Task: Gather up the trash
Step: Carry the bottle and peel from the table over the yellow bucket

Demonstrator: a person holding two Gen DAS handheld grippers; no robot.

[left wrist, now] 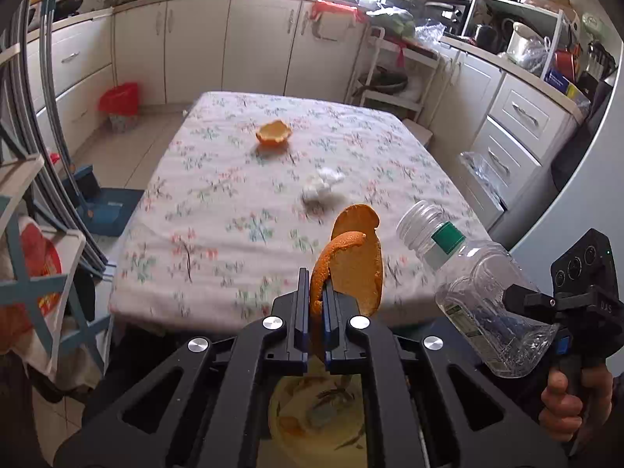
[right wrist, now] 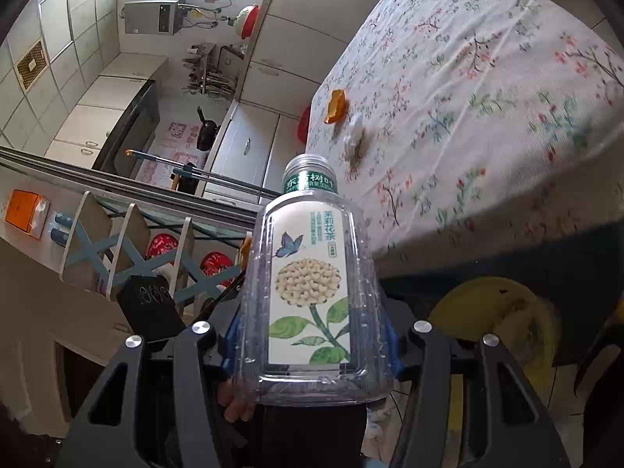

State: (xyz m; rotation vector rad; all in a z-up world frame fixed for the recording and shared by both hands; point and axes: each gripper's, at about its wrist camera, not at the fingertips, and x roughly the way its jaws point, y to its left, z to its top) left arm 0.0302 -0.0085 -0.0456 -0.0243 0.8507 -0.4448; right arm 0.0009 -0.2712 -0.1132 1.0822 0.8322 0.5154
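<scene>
My left gripper is shut on a curled orange peel, held above the near edge of the floral-cloth table. Under it stands a yellow bin with scraps inside. My right gripper is shut on the lower body of a clear, empty plastic bottle with a flower label, neck pointing away. In the left wrist view, the bottle hangs to the right of the peel. A second orange peel and a crumpled tissue lie on the table.
A red basket and a blue dustpan are on the floor left of the table. A wooden rack stands close on the left, white drawers on the right. The yellow bin sits below the table's edge.
</scene>
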